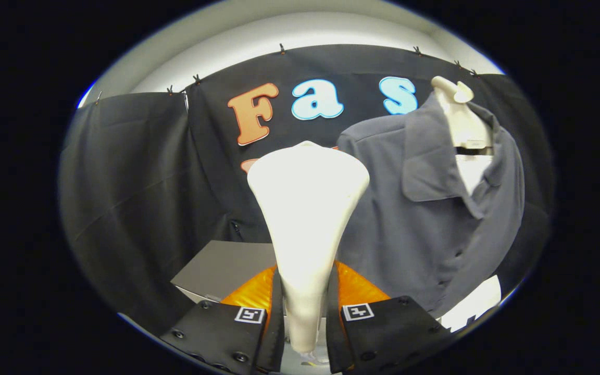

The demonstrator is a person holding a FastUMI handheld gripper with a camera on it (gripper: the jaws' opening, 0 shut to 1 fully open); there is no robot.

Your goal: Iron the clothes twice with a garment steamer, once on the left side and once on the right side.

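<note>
— Between your claw (304, 317) fingers, what sits?

— Both press the white garment steamer (306, 219) by its handle, head up. Beyond, to the right, the grey shirt (435, 208) hangs on a mannequin (461, 120).

— Advice?

— Swing right, lay the head flat against one front panel, stroke slowly downward.

— Containers?

— None; a grey bench (222, 265) lies far left.

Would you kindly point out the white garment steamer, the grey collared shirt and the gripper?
White garment steamer (308, 208): gripper view, on its flared head.
Grey collared shirt (435, 229): gripper view, on its front panel.
Gripper (304, 312): gripper view, between fingers clamping the steamer's handle.
</note>
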